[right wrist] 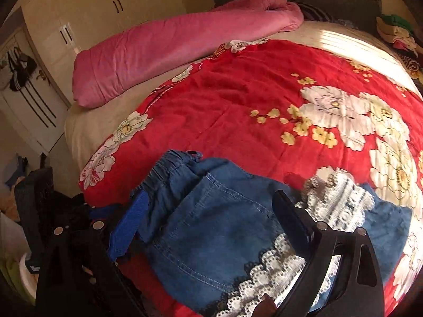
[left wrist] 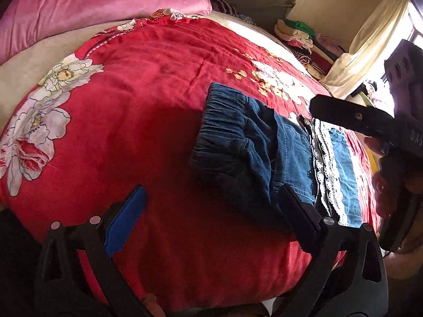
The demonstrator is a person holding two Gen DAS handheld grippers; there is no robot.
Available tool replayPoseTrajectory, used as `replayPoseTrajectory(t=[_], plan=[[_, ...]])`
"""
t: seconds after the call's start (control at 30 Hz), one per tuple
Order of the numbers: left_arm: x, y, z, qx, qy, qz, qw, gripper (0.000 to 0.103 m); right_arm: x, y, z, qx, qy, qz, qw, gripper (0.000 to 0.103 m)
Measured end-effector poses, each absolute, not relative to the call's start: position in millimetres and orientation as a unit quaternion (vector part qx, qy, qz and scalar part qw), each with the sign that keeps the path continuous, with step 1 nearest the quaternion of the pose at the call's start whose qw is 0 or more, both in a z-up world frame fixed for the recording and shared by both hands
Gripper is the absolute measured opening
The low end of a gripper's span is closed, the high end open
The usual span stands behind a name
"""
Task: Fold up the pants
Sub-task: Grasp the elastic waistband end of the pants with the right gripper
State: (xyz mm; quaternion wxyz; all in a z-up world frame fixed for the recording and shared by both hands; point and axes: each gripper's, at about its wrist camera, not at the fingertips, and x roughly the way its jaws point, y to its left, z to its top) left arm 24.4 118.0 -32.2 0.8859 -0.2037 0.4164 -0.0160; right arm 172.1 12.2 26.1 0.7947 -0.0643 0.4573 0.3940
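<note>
The blue denim pants point(left wrist: 246, 145) lie folded on the red floral bedspread point(left wrist: 148, 84), elastic waistband to the left and white lace trim point(left wrist: 326, 163) to the right. My left gripper point(left wrist: 211, 219) is open just above the bedspread, its right finger over the pants' near edge and nothing between the pads. In the right wrist view my right gripper point(right wrist: 211, 222) stands wide open over the pants point(right wrist: 211, 211), one finger at the waistband, the other beside the lace point(right wrist: 333, 200). One black finger point(left wrist: 343, 113) of the right gripper, held by a hand point(left wrist: 383, 187), reaches in from the right.
A rolled pink quilt point(right wrist: 171, 50) lies along the far side of the bed. A stack of folded clothes point(left wrist: 304, 42) sits at the far right by a cream curtain point(left wrist: 370, 39). Wardrobe doors point(right wrist: 105, 13) and a door hung with bags point(right wrist: 21, 71) stand to the left.
</note>
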Motion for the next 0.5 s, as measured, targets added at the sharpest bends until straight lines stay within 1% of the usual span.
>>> replayPoseTrajectory(t=[0.2, 0.4, 0.47, 0.5], plan=[[29.4, 111.2, -38.5, -0.204, 0.414, -0.03, 0.887, 0.093, 190.5, 60.2, 7.2, -0.084, 0.493, 0.422, 0.756, 0.094], [37.6, 114.8, -43.9, -0.215, 0.407, -0.032, 0.887, 0.093, 207.8, 88.1, -12.8, -0.082, 0.526, 0.433, 0.727, 0.094], [39.4, 115.8, -45.5, -0.218, 0.404, -0.031, 0.888, 0.093, 210.6, 94.4, -20.7, -0.09, 0.536, 0.433, 0.719, 0.087], [40.4, 116.0, -46.1, -0.22, 0.403, -0.032, 0.888, 0.093, 211.4, 97.5, -25.9, -0.099, 0.54, 0.428, 0.718, 0.08]])
